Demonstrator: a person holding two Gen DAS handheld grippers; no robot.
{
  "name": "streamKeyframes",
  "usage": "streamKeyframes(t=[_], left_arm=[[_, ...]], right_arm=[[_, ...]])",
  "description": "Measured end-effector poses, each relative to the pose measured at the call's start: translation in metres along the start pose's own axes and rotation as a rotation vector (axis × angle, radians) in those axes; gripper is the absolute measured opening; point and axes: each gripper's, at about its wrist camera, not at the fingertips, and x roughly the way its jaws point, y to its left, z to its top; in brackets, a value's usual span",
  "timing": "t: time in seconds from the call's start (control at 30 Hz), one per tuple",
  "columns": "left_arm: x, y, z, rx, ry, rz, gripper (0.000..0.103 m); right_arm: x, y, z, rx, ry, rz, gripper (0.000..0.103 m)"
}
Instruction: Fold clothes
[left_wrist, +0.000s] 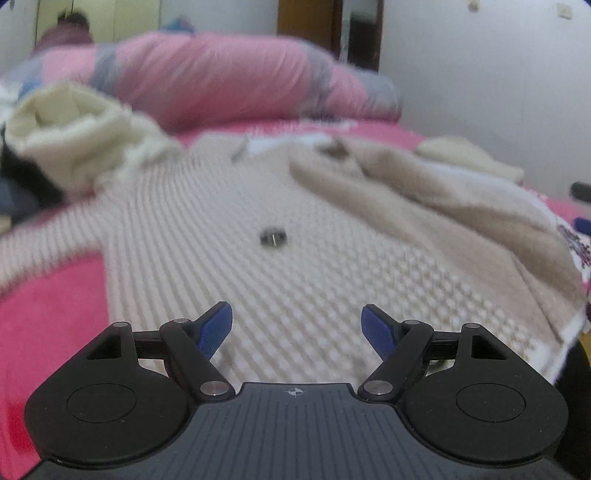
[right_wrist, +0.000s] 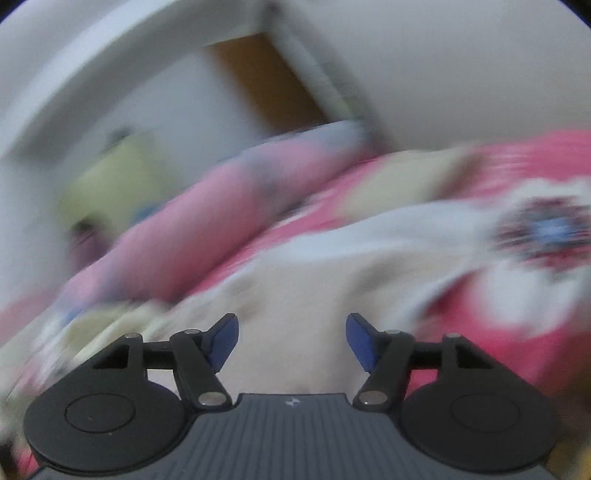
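White walls (left_wrist: 461, 74) and a wooden door (left_wrist: 306, 22) behind a pink bed (left_wrist: 48, 314).

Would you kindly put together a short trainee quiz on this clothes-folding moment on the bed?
1. True or false: the left gripper is clamped on the cream knit sweater.
2. Which colour is the bed cover under the sweater? A green, B pink, C black.
3. Fill the blank: the small round dark thing lying on the sweater's ribbed front is a ____.

Key
1. False: its jaws stand apart above the knit with nothing between them; the right gripper is empty too.
2. B.
3. Button.
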Motion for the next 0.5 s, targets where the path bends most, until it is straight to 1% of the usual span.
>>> streamKeyframes(t=[0.03,0.1,0.13,0.23,0.3,0.33,0.37,0.43,0.47,0.5], left_arm=[[0.002,-0.001,-0.003,-0.012,0.024,-0.006,0.078],[0.004,-0.003,-0.009,-0.016,0.047,0.001,0.078],[0.005,-0.004,-0.012,-0.017,0.056,0.005,0.078],[0.005,-0.008,-0.015,0.013,0.05,0.026,0.079],[0.006,-0.01,-0.017,0.024,0.045,0.04,0.079],[0.006,-0.012,-0.018,0.032,0.042,0.047,0.079],[0.006,-0.013,-0.018,0.039,0.041,0.052,0.079],[0.005,-0.013,-0.019,0.046,0.039,0.054,0.079],[0.005,-0.013,-0.019,0.045,0.04,0.052,0.079],[0.005,-0.013,-0.018,0.043,0.041,0.051,0.079]], right_arm=[[0.007,-0.02,0.015,0.037,-0.015,-0.064,0.068],[0.022,-0.054,0.039,0.116,-0.036,-0.128,0.068],[0.033,-0.07,0.05,0.159,-0.034,-0.145,0.068],[0.063,-0.107,0.065,0.27,-0.034,-0.133,0.067],[0.084,-0.127,0.07,0.349,-0.032,-0.117,0.063],[0.095,-0.134,0.07,0.379,-0.015,-0.118,0.059],[0.105,-0.14,0.07,0.391,0.018,-0.1,0.055],[0.125,-0.143,0.067,0.414,0.081,-0.106,0.04],[0.132,-0.142,0.068,0.402,0.102,-0.117,0.033],[0.135,-0.14,0.067,0.39,0.098,-0.129,0.023]])
